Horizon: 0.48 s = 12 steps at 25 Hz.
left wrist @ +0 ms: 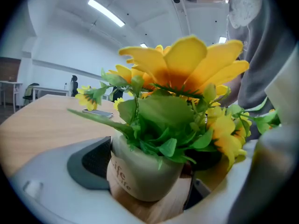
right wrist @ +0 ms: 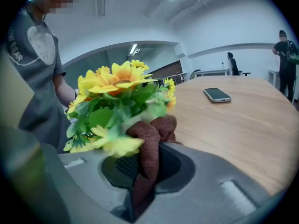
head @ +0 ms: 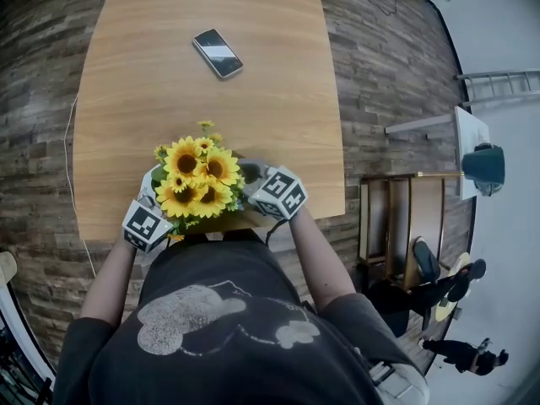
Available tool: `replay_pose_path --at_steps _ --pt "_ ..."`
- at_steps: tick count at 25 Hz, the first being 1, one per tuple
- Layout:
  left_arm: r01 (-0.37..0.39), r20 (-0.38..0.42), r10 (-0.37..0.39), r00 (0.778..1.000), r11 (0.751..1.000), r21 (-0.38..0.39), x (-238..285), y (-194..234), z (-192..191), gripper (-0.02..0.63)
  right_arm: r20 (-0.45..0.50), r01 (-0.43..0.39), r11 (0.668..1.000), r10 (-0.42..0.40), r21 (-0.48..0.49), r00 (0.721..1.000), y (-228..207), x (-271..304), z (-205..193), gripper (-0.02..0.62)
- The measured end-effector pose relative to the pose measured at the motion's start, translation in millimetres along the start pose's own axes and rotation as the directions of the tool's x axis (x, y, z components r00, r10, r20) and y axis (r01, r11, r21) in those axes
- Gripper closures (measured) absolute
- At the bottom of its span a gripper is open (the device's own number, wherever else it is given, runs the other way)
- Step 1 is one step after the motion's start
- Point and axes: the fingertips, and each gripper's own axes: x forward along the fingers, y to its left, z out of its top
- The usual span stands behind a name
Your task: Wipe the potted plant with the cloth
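At the near edge of the tabletop (head: 169, 91), the potted plant (head: 198, 180) is shown in the head view only as sunflower heads; its pale pot and both sets of jaws are hidden beneath them. In the left gripper (left wrist: 152, 190) view the pot is seen clasped between the jaws. In the right gripper (right wrist: 145, 171) view a brown cloth (right wrist: 152, 139) is pinched against the leaves. A phone (head: 218, 53) lies farther off.
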Motion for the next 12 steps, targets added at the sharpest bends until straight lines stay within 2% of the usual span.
replay_pose_path --at_steps 12 --pt "-0.083 0.015 0.083 0.996 0.996 -0.023 0 10 1 0.069 0.012 0.001 1.0 -0.001 0.029 1.0 50 1 -15 0.546"
